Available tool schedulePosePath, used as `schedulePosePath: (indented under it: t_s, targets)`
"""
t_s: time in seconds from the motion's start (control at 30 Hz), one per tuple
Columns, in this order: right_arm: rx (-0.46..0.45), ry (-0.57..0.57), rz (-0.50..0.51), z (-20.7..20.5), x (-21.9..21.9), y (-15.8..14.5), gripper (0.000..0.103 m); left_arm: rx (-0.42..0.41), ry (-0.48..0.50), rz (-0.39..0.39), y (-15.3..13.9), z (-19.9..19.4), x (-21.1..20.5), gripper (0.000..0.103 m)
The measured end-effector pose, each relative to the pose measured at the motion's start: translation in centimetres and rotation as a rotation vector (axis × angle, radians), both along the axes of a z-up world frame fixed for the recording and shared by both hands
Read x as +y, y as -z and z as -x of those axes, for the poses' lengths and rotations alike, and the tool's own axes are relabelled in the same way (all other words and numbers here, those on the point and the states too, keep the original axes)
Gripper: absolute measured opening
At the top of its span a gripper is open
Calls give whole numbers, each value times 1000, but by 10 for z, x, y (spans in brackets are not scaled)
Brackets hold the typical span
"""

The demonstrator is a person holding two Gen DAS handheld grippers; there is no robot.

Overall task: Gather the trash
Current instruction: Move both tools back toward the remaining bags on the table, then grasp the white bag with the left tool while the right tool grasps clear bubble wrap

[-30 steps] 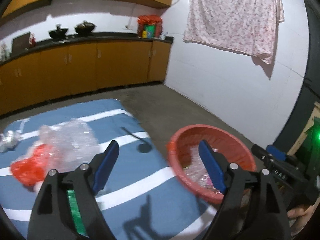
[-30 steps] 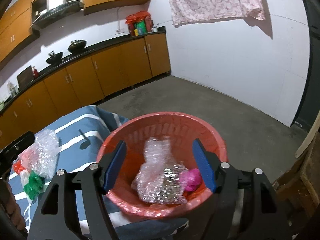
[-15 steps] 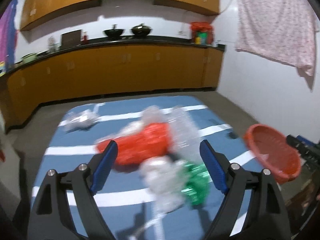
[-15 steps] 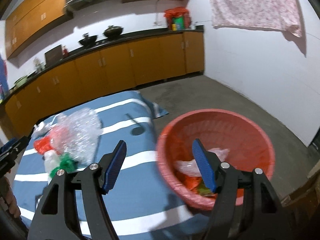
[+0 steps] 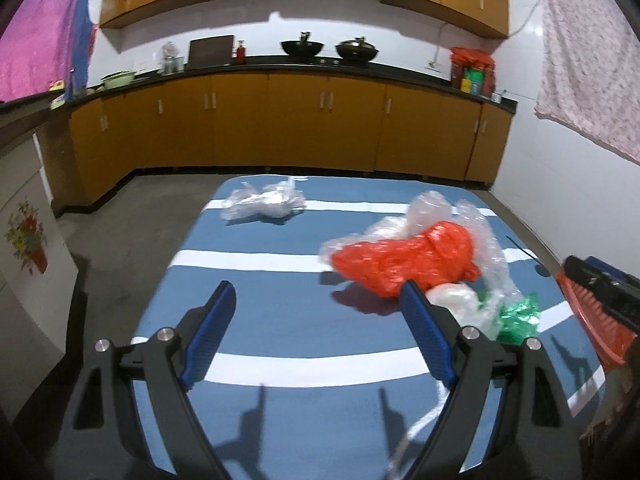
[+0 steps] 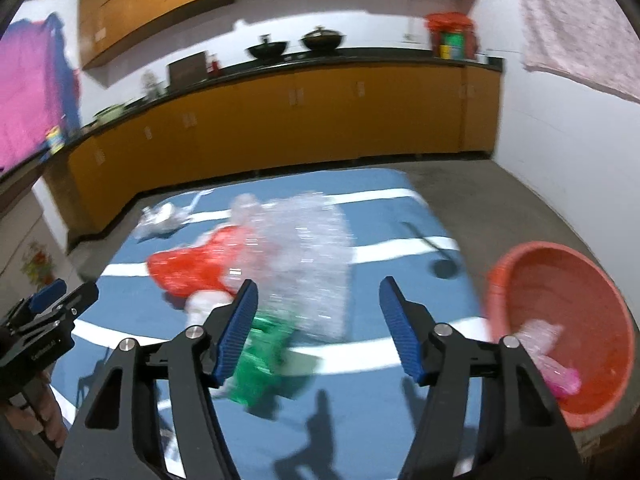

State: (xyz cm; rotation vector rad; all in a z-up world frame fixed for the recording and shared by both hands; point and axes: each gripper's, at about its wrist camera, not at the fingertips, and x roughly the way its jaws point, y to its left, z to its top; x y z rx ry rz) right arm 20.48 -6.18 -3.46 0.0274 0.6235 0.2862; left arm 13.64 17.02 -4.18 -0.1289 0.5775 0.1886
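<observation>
A pile of trash lies on the blue striped cloth (image 5: 280, 320): a red plastic bag (image 5: 408, 260), bubble wrap (image 5: 476, 232) and a green wrapper (image 5: 516, 316). A clear plastic bag (image 5: 264, 202) lies apart near the cloth's far edge. My left gripper (image 5: 316, 292) is open over bare cloth, left of the pile, with nothing between its fingers. My right gripper (image 6: 319, 284) faces the blurred bubble wrap (image 6: 308, 264) and green wrapper (image 6: 260, 364). Its jaws are closing and the pads press on nothing. The red basket (image 6: 568, 292) stands to its right and holds clear and pink plastic (image 6: 552, 356).
Orange kitchen cabinets (image 5: 300, 124) run along the far wall under a black counter. A white cabinet with a flower sticker (image 5: 28, 240) stands left of the cloth. A black ladle-shaped thing (image 6: 436, 260) lies on the cloth between pile and basket. Grey floor surrounds the cloth.
Both views have swung left, from the red basket to the trash pile on the cloth. The right gripper's jaws stand a little narrower than before. The left jaws are unchanged.
</observation>
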Motion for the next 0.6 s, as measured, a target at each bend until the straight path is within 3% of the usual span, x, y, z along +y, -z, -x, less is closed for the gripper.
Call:
schedulePosePath:
  t_s: [0.37,0.43,0.57,0.6]
  targets:
    - [78,-18,56,-33,57,26,55,18,-71,33,5,12,41,82]
    - [98,-12,64,-38,58,30,47,17,-69,38,6,14,42,82]
    - [128,2,76,-43,55,34,10,17,-56,44,7,13,37,82]
    - [125,10,76,-43,52,34,8,17,-49,46,7,12,35,82]
